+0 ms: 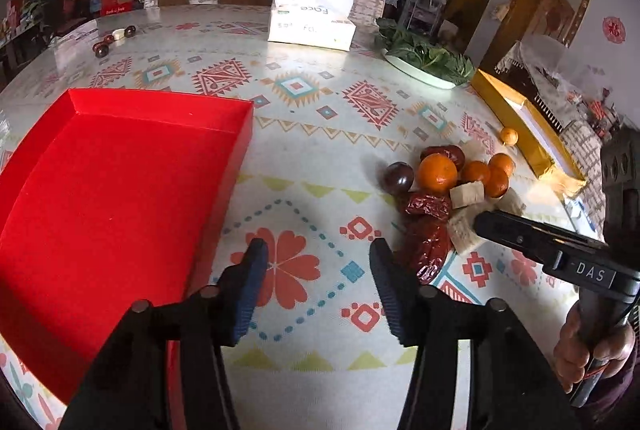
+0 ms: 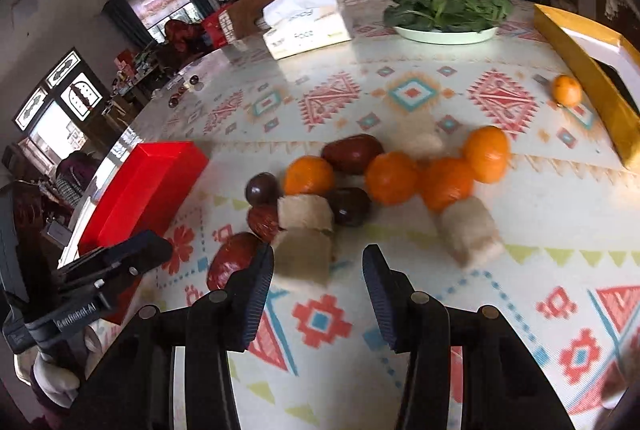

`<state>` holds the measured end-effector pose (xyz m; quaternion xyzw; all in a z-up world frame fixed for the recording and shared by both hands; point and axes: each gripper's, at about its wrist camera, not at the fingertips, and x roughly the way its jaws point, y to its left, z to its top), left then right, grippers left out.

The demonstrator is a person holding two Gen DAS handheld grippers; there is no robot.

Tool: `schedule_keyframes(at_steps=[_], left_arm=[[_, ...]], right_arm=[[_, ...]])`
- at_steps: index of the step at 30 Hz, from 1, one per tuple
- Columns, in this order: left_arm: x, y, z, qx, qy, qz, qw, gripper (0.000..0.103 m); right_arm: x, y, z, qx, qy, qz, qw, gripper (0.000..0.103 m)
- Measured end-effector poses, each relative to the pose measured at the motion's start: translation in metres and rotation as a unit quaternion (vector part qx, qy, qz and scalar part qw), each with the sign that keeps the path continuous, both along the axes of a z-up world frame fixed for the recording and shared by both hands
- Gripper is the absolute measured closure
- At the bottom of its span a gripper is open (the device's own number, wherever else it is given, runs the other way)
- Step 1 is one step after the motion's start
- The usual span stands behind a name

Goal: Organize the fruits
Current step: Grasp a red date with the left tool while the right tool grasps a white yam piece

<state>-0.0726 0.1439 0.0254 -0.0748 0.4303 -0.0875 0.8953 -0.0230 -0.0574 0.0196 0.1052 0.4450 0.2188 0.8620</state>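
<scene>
Your red tray (image 1: 120, 165) lies empty; beside it, oranges (image 2: 310, 175) and red dates (image 2: 352, 149) wait unsorted on the desk (image 1: 320, 109), both grippers' fingers (image 1: 252, 290) parted, holding nothing.

Lighting: daylight, moderately bright, entering from windows (image 2: 166, 3) at the far left of the room; interior beyond the table dim. Glare: pale sheen on the glossy tablecloth (image 1: 224, 17) along its far edge; tissue box (image 1: 312, 17) top nearly blown out. Shadows: soft, falling toward the camera beneath the gripper fingers. Blur: right wrist view smeared, fruit pile (image 2: 392, 177) and cloth pattern soft-edged; left wrist view sharper. Distortion: strong fisheye bowing, table edge curved, black vignette in the corners of both views
</scene>
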Motion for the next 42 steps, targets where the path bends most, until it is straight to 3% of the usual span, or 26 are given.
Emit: schedule_keyframes(at_steps=[6, 9, 14, 20, 30, 32, 33, 34, 38, 42], left_arm=[[0.002, -0.021, 0.0, 0.025, -0.004, -0.032, 0.9992, 0.049], [0.004, -0.032, -0.002, 0.038, -0.002, -0.047, 0.9982, 0.048], [0.006, -0.049, -0.002, 0.05, -0.004, -0.07, 0.9963, 0.045], [0.002, -0.051, 0.008, 0.025, -0.009, -0.069, 0.9972, 0.034], [0.01, -0.082, -0.008, 0.029, 0.02, -0.092, 0.9952, 0.034], [0.014, -0.088, -0.011, 0.032, 0.024, -0.091, 0.995, 0.042], [0.014, -0.091, -0.011, 0.039, 0.019, -0.092, 0.9948, 0.051], [0.014, -0.093, -0.011, 0.046, 0.018, -0.092, 0.9946, 0.069], [0.009, -0.089, -0.008, 0.045, 0.015, -0.082, 0.9955, 0.07], [-0.009, -0.058, 0.017, 0.016, -0.017, -0.052, 0.9984, 0.07]], right_arm=[[0.006, 0.015, -0.007, -0.014, 0.009, 0.008, 1.0, 0.052], [0.003, 0.014, -0.008, -0.008, 0.01, 0.012, 1.0, 0.062], [-0.003, 0.005, -0.004, 0.004, 0.005, 0.001, 1.0, 0.062], [-0.013, -0.014, 0.01, 0.012, -0.012, -0.024, 1.0, 0.062], [-0.024, -0.038, 0.016, 0.029, -0.014, -0.05, 0.998, 0.062], [-0.028, -0.04, 0.018, 0.029, -0.013, -0.05, 0.998, 0.062], [-0.031, -0.04, 0.02, 0.028, -0.015, -0.049, 0.998, 0.062], [-0.032, -0.04, 0.022, 0.027, -0.016, -0.048, 0.998, 0.062], [-0.043, -0.034, 0.034, 0.023, -0.03, -0.041, 0.998, 0.062], [-0.051, -0.022, 0.05, 0.021, -0.045, -0.028, 0.998, 0.062]])
